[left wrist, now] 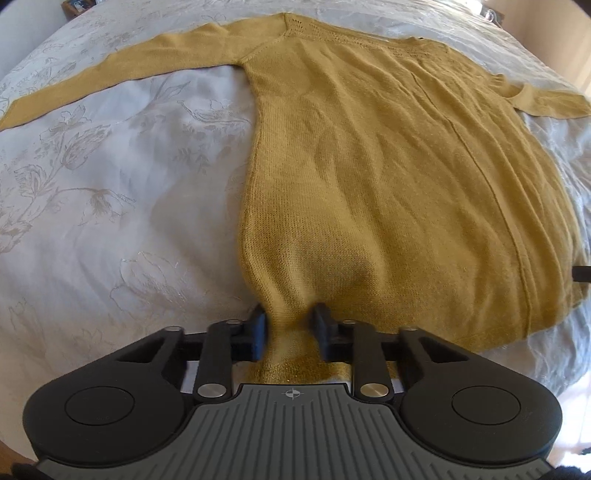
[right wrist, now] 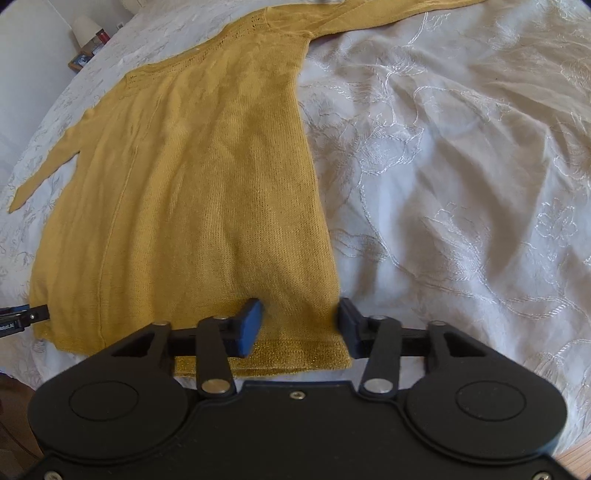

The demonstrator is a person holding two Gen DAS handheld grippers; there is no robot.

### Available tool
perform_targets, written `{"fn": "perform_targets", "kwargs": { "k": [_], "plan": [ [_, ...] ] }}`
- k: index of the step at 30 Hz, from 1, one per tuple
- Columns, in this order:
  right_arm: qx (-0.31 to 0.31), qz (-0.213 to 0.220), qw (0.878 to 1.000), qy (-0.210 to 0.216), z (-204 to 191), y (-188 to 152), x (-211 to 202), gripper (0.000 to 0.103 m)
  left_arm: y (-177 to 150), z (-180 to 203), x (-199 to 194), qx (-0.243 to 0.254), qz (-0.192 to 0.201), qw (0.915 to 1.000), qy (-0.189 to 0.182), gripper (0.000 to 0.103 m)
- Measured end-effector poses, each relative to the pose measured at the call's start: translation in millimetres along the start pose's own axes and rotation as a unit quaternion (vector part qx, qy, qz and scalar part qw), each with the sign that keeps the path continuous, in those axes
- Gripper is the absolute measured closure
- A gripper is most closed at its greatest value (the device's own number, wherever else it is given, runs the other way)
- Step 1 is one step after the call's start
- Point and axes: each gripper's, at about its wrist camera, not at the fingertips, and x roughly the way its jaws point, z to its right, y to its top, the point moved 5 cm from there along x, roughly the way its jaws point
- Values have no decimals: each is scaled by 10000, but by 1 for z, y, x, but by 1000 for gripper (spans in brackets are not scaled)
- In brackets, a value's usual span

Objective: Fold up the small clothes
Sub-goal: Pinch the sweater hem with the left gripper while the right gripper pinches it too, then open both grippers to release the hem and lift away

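Note:
A mustard-yellow knit sweater (left wrist: 388, 177) lies flat on a white bedspread (left wrist: 110, 221), neckline far, hem near, sleeves spread to both sides. My left gripper (left wrist: 290, 325) is shut on the sweater's near left hem corner; the knit bunches between the fingers. In the right wrist view the sweater (right wrist: 207, 177) fills the left half. My right gripper (right wrist: 301, 321) is open, its fingers straddling the near right hem corner, which lies flat between them.
The bedspread (right wrist: 461, 184) is wrinkled, with embroidered flowers. A bedside table with a small lamp (right wrist: 85, 29) stands at the far left. The tip of the other gripper shows at the left edge of the right wrist view (right wrist: 22, 319).

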Motion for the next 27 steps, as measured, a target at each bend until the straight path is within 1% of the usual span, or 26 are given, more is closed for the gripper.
{"fn": "perform_targets", "kwargs": {
  "k": [1, 5, 9, 13, 17, 20, 24, 26, 27],
  "plan": [
    [58, -37, 9999, 76, 1, 0, -1, 91, 3, 0, 2, -68, -22, 10000, -61, 96],
    [-11, 64, 10000, 42, -2, -1, -18, 92, 7, -6, -8, -327, 20, 9994, -90, 98],
    [97, 253, 9996, -7, 4, -1, -39, 93, 3, -12, -24, -464, 70, 9989, -94, 98],
    [60, 265, 9996, -94, 11, -7, -51, 94, -5, -16, -37, -651, 133, 9977, -159, 98],
    [-56, 255, 9994, -206, 9, -12, -57, 94, -9, -19, -47, -679, 178, 9974, -158, 98],
    [-72, 201, 9993, -302, 10, -14, -56, 94, -13, -24, -48, -723, 115, 9973, -106, 99],
    [132, 19, 9988, -471, 18, -21, -39, 94, -23, -37, -33, -1008, -112, 9948, -7, 99],
    [244, -163, 9987, -423, 19, -24, -25, 94, -24, -36, -23, -922, -276, 9954, 47, 99],
    [209, -257, 9981, -521, 18, -25, -19, 92, -23, -33, -18, -784, -339, 9962, 148, 98]
  ]
}}
